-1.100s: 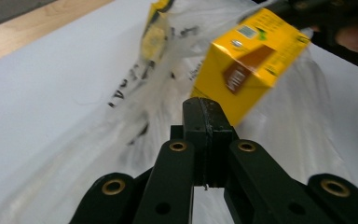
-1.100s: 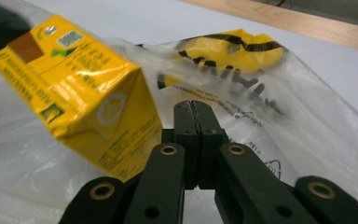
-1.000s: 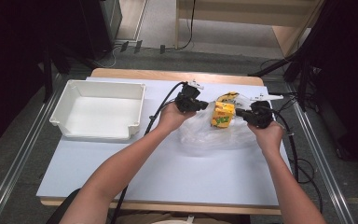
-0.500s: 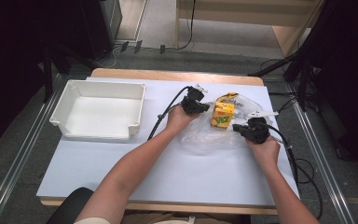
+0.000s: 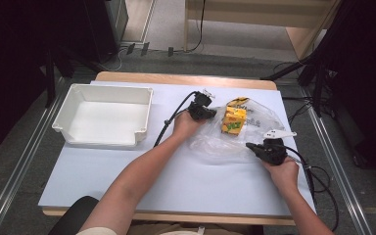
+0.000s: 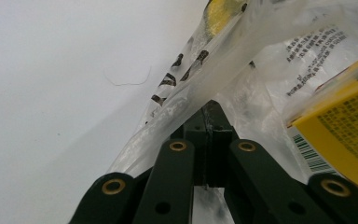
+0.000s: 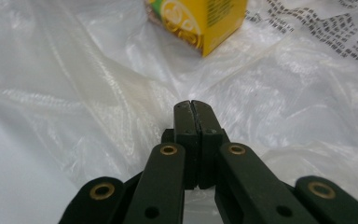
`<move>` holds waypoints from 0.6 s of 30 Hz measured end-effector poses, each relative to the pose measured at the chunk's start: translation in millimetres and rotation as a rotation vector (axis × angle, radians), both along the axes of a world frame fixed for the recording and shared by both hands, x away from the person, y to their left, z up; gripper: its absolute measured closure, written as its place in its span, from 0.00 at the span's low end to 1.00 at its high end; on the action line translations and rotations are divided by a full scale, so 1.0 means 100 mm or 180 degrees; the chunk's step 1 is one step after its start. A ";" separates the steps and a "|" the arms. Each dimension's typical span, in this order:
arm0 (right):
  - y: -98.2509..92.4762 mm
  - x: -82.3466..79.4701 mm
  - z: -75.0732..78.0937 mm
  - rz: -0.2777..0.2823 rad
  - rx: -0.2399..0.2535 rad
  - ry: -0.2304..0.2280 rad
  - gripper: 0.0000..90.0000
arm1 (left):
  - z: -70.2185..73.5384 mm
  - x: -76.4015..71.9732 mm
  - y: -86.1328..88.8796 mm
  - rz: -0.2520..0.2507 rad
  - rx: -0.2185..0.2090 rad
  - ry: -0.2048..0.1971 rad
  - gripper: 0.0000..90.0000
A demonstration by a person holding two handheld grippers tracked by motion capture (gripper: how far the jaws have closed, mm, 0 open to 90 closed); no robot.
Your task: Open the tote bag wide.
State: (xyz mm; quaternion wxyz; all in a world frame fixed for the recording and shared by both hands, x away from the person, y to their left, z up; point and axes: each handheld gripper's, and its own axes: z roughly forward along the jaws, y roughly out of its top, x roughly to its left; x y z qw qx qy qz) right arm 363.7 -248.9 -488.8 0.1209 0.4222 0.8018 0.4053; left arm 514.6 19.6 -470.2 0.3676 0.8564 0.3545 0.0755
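Hidden: the mouth of the clear plastic bag (image 5: 235,134) is hard to trace, since the film blends into the pale counter (image 5: 127,181); the yellow carton (image 5: 234,120) is cut off at the frame edge in both gripper views.
Left jaws: the left gripper (image 5: 209,113) has its jaws clenched on a stretched fold of the bag; in the left gripper view the film is drawn taut across the tips of the left gripper (image 6: 212,112), with printed text on it.
Right jaws: the right gripper (image 5: 250,147) has its jaws pressed together at the near edge of the bag; in the right gripper view the tips of the right gripper (image 7: 191,108) lie on crumpled film, and whether a fold is pinched between them cannot be told.
Carton: it sits inside the bag, just beside the left jaws and well ahead of the right jaws.
Bag: it lies on the counter between the two grippers.
Edges: the white tray (image 5: 61,122) stands well apart to the left, near the counter's far left corner.
Open room: bare counter stretches between the tray and the bag, and along the near side by the forearms.
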 end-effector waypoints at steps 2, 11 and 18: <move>-0.01 -0.06 0.00 0.0063 -0.0032 -0.0027 1.00 | -0.01 0.02 0.01 0.0023 0.0023 -0.0007 1.00; -0.01 -0.21 0.04 0.0176 -0.0084 0.0098 1.00 | -0.01 0.05 0.05 0.0053 -0.0053 0.0043 1.00; -0.05 -0.18 0.19 0.0007 0.0101 0.0058 1.00 | 0.12 -0.02 0.07 -0.0069 -0.0114 0.0072 1.00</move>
